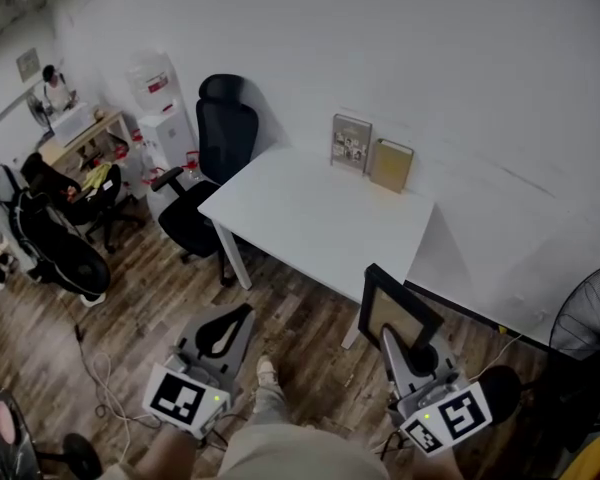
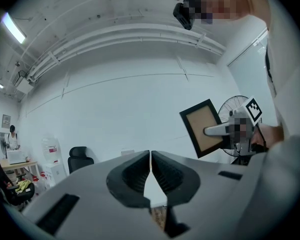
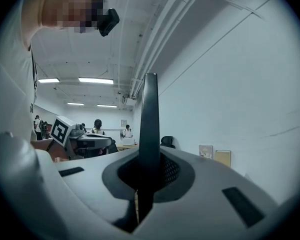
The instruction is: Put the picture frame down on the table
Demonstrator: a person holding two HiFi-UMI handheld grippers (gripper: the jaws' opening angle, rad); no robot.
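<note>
Even, cool indoor light filled all 3 views. In the right gripper view ceiling tubes [image 3: 95,80] glowed; a strip light [image 2: 12,28] flared in the left. The table [image 1: 310,218] cast a soft shadow. Both gripper views bowed strongly, with dark corners; the head view looked slightly soft.

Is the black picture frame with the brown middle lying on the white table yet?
No, the black picture frame with the brown middle is off the white table, pinched in the jaws of the right gripper.

One table [image 1: 310,218]; one held picture frame [image 1: 405,308]; two tongs: left tongs [image 1: 246,310], right tongs [image 1: 386,334]; one fan [image 1: 592,313].
</note>
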